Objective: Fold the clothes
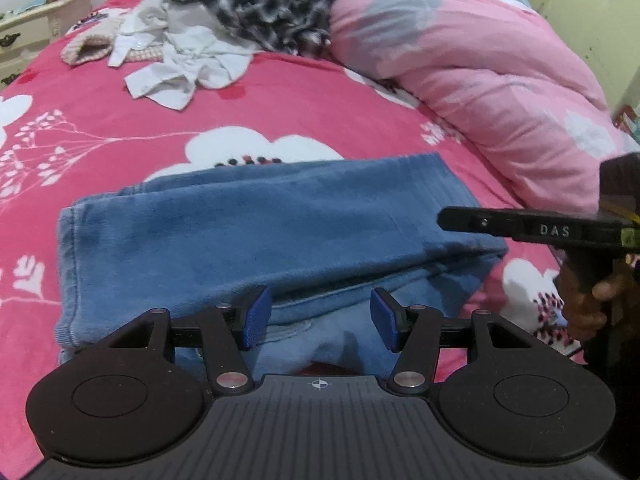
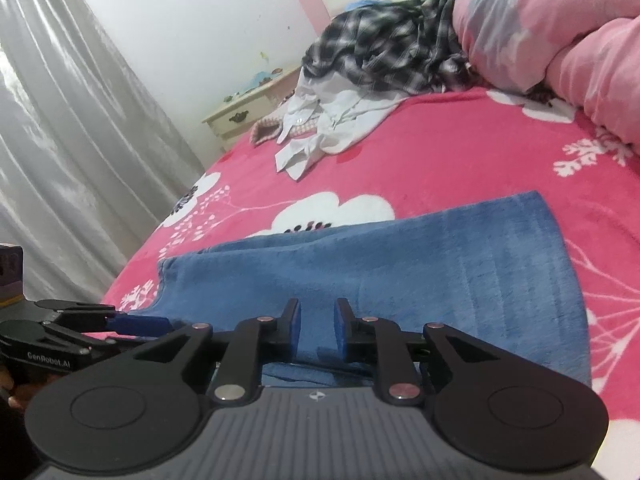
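pink floral bedspread [image 1: 120,120] lies under folded blue jeans [image 1: 260,232]. my left gripper [image 1: 320,316] hovers half open above them, holding nothing. my right gripper [image 2: 317,330] is slightly parted, empty too.

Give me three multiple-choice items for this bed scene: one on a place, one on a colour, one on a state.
1. Where does the white shirt lie?
A. On top of the blue jeans
B. Farther up the bed, beside the black-and-white checked garment
C. On the bedside cabinet

2. What colour are the pads of the left tongs?
A. Blue
B. Red
C. Yellow

3. In what state are the blue jeans?
A. Hanging from the tongs
B. Crumpled in the pile
C. Folded over and lying flat on the pink floral blanket

Answers:
1 B: the shirt sits crumpled against the black-and-white checked garment, well beyond the jeans.
2 A: both pads show blue in the left wrist view.
3 C: a doubled layer edge shows near the tongs, and the jeans rest on the pink floral blanket, with neither the left nor the right tongs gripping them.
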`<action>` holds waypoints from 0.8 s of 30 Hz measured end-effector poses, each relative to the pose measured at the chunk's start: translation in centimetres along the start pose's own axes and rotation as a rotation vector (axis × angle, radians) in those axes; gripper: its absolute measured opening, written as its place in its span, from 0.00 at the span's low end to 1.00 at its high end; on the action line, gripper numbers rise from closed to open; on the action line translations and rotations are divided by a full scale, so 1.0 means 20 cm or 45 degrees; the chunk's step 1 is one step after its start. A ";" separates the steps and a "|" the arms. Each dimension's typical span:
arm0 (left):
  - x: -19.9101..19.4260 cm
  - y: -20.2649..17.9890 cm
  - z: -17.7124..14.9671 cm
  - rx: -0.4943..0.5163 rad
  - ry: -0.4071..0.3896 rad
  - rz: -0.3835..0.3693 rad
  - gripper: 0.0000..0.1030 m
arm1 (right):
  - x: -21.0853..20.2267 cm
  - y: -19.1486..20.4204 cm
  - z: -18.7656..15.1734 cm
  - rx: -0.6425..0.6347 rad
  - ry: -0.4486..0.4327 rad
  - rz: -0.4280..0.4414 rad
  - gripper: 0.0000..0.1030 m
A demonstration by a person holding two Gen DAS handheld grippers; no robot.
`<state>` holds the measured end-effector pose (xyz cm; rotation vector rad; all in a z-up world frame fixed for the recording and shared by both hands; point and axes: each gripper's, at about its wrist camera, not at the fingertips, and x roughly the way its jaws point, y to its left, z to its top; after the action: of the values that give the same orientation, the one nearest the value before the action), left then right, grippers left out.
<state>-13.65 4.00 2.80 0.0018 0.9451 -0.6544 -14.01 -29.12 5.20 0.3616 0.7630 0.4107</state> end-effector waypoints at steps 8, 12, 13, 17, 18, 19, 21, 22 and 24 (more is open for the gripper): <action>0.01 0.00 -0.01 -0.013 0.022 -0.011 0.56 | 0.04 0.00 -0.01 0.002 0.046 0.018 0.30; 0.02 0.01 -0.01 -0.020 0.030 -0.017 0.57 | 0.04 -0.01 0.00 0.002 0.046 0.013 0.42; 0.02 0.01 -0.01 -0.019 0.033 -0.018 0.57 | 0.03 -0.01 0.00 0.004 0.044 0.009 0.46; 0.03 0.00 -0.02 -0.012 0.044 -0.014 0.57 | -0.03 -0.04 0.01 0.020 -0.009 -0.031 0.61; 0.03 0.00 -0.02 -0.011 0.042 -0.012 0.57 | -0.05 -0.06 0.01 0.035 -0.031 -0.040 0.64; 0.03 -0.01 -0.02 -0.010 0.038 -0.011 0.57 | -0.07 -0.09 0.01 0.048 -0.049 -0.049 0.68; 0.02 -0.01 -0.02 -0.008 0.027 -0.014 0.58 | -0.12 -0.13 0.01 0.069 -0.081 -0.069 0.72; 0.02 -0.01 -0.02 -0.001 0.023 -0.013 0.58 | -0.14 -0.15 0.00 0.077 -0.085 -0.091 0.73; 0.02 -0.03 -0.02 0.039 0.016 -0.007 0.58 | -0.19 -0.21 -0.01 0.111 -0.091 -0.118 0.73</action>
<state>-14.17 3.50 2.42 0.0303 0.9474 -0.6741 -15.58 -34.44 5.42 0.4185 0.7261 0.2763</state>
